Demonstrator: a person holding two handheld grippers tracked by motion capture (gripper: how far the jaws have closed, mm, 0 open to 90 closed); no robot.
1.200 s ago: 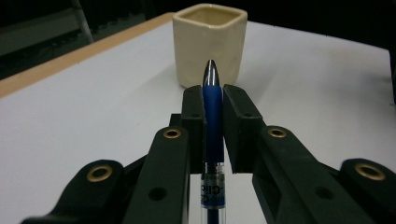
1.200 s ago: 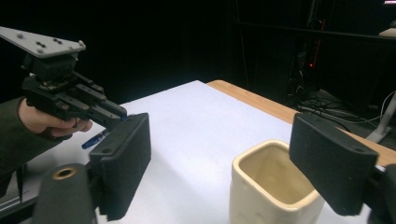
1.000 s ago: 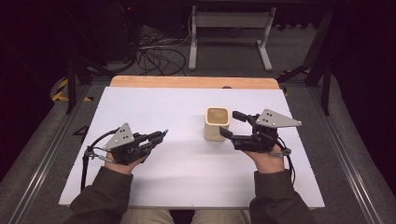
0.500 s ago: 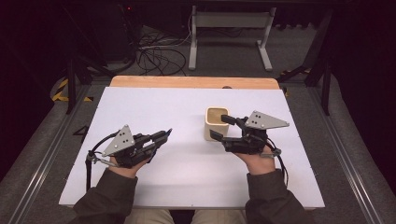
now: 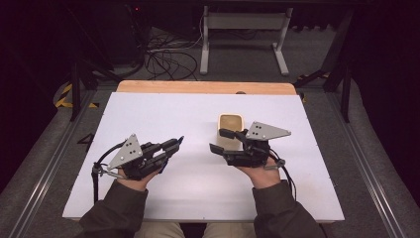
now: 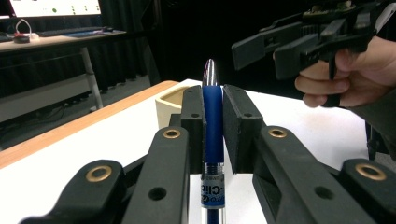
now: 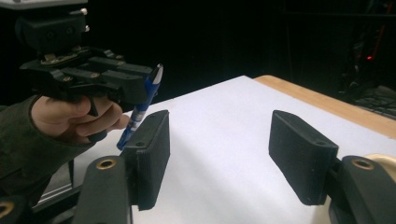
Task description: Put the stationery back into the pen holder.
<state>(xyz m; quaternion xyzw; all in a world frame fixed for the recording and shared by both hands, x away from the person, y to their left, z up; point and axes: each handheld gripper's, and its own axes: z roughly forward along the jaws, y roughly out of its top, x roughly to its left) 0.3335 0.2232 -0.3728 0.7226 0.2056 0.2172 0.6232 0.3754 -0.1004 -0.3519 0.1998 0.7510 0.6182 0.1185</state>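
High view: the left gripper clamps a blue ballpoint pen, its long axis aimed right toward the empty right gripper, whose jaws have just been closing; the beige rectangular cup stands just behind it.

Left gripper view: pen upright between the pads, cup beyond.

Right gripper view: jaws apart, pen off left.

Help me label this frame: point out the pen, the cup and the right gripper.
pen [image 6: 213, 112], left gripper view, on its blue grip
cup [image 5: 231, 121], high view, on its rim
right gripper [image 5: 218, 140], high view, between its jaw tips
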